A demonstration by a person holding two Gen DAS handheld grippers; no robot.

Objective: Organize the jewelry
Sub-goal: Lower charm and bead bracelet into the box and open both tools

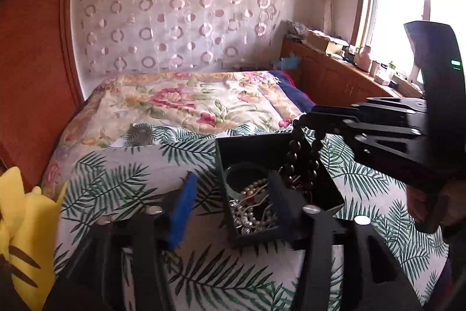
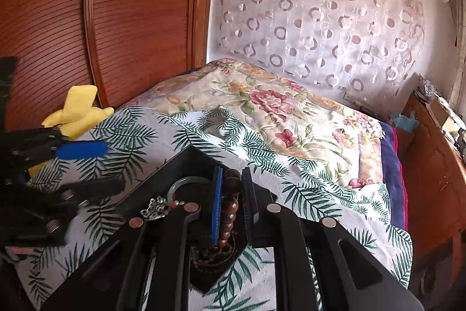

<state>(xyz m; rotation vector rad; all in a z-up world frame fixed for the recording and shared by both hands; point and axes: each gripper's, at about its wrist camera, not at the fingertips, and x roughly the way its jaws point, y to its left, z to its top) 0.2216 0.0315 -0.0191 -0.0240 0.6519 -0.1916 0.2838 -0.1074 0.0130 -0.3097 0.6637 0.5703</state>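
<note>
A black jewelry box (image 1: 262, 139) sits on a palm-leaf cloth (image 1: 116, 171). It holds a green bangle (image 1: 244, 173), pearl strands (image 1: 256, 186) and silver pieces. My right gripper (image 2: 233, 196) is shut on a string of dark wooden beads (image 2: 231, 194). The bead string (image 1: 305, 159) hangs from the right gripper (image 1: 303, 122) down into the box. My left gripper (image 1: 233, 203) stands open with nothing gripped: its blue pad is left of the box and its dark finger is over the box's near left side. The right wrist view shows the box (image 2: 186, 162), bangle (image 2: 186, 182) and left gripper (image 2: 93, 168).
The cloth lies on a bed with a floral quilt (image 1: 180, 101) behind it. A yellow plush toy (image 1: 20, 223) lies at the bed's left edge by a wooden wardrobe door (image 2: 116, 19). A cluttered wooden cabinet (image 1: 335, 77) runs under the window on the right.
</note>
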